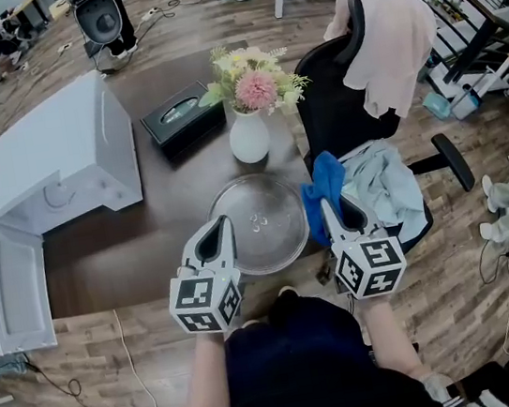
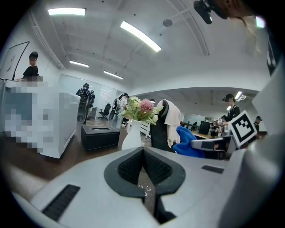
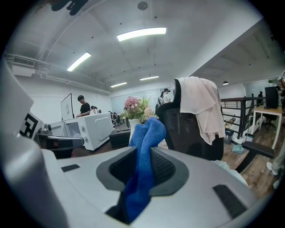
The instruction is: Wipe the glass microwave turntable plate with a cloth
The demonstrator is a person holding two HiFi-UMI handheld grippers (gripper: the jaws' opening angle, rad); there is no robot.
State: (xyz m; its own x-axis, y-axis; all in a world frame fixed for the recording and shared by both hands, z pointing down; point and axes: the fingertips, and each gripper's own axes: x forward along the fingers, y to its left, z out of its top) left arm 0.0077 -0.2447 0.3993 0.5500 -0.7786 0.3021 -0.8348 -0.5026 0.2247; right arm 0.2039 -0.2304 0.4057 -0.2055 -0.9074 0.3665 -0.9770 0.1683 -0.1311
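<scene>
Glass is the worry. The plate (image 1: 259,224) lies flat near the front edge of the bench (image 1: 112,266), and nothing holds it. If the right claw (image 1: 324,206) drags the cloth (image 1: 325,182) across it unsteadied, the plate will likely slide or spin. A pull toward the person could carry it off the bench.

The left claw (image 1: 223,221) is clenched on nothing, its pads meeting. To pin the rim it would have to press down as a closed tip, and hard plastic may skid on glass.

The right claw grasps the cloth by a narrow fold, and most of the cloth stands up loose beyond the jaws. A firm wipe could tug it free, or bring the claw's tip onto the glass instead of the cloth. A long stroke away from the person risks knocking the vase (image 1: 249,137), which stands just behind the plate's far rim.

The plate sits between the two claws. The left claw is at its left rim and the right claw at its right rim, both pointing forward and slightly down. Whether either touches the glass I cannot tell. The cloth hangs at the plate's right edge, not visibly on it.
</scene>
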